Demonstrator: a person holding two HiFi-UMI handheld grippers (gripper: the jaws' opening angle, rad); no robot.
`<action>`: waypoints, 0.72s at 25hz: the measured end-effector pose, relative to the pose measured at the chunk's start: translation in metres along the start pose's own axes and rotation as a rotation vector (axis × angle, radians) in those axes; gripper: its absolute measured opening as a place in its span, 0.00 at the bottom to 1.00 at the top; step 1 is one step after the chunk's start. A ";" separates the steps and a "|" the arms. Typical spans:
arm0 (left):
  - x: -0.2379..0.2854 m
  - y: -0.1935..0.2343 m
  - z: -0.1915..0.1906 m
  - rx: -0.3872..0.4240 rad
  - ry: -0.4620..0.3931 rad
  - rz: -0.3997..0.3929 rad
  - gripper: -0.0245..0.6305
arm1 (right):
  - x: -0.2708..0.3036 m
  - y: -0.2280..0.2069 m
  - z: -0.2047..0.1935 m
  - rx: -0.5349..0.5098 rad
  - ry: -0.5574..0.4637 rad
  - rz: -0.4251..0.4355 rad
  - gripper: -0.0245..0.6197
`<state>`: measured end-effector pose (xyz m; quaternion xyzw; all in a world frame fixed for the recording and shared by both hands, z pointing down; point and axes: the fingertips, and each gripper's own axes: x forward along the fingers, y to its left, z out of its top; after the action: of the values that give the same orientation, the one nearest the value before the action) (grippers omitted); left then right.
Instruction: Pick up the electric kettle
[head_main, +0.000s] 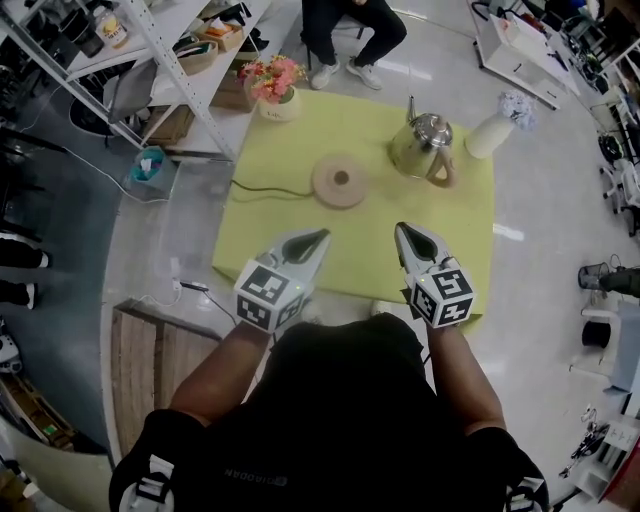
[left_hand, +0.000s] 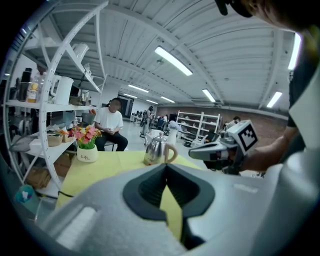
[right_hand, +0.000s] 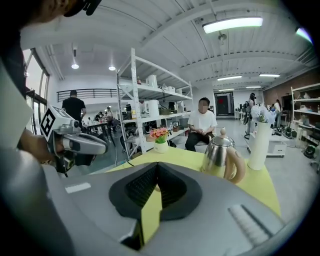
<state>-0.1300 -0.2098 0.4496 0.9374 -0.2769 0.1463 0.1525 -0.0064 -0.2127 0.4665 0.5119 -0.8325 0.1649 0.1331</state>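
Holding: nothing. The left gripper (head_main: 318, 236) and right gripper (head_main: 405, 230) each have their jaws pressed together, empty, over the near edge of the table (head_main: 270, 200).
Kettle place: the kettle (head_main: 425, 145) stands upright ahead of the right gripper, well apart from it. It is off its base (head_main: 339, 181), which lies ahead between the two grippers.
Handling: probably stiff, with smooth metal that is slippery on the body. Its weight depends on any water inside, which cannot be seen.
Grip spot: the handle (head_main: 443, 172), on the side nearer the right gripper, whose jaws would need to open first.
Look: rounded polished steel body, knobbed lid, thin spout opposite the pale tan loop handle.
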 end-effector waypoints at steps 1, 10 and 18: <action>0.000 -0.002 0.000 -0.002 -0.003 0.006 0.04 | -0.001 0.000 0.001 -0.004 -0.003 0.010 0.05; 0.023 -0.029 0.010 -0.041 -0.047 0.112 0.04 | -0.021 -0.020 0.008 -0.051 -0.014 0.131 0.05; 0.062 -0.083 0.012 -0.051 -0.059 0.187 0.04 | -0.053 -0.062 0.000 -0.061 -0.021 0.227 0.05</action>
<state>-0.0310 -0.1777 0.4444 0.9072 -0.3711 0.1252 0.1539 0.0730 -0.1958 0.4543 0.4118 -0.8911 0.1481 0.1203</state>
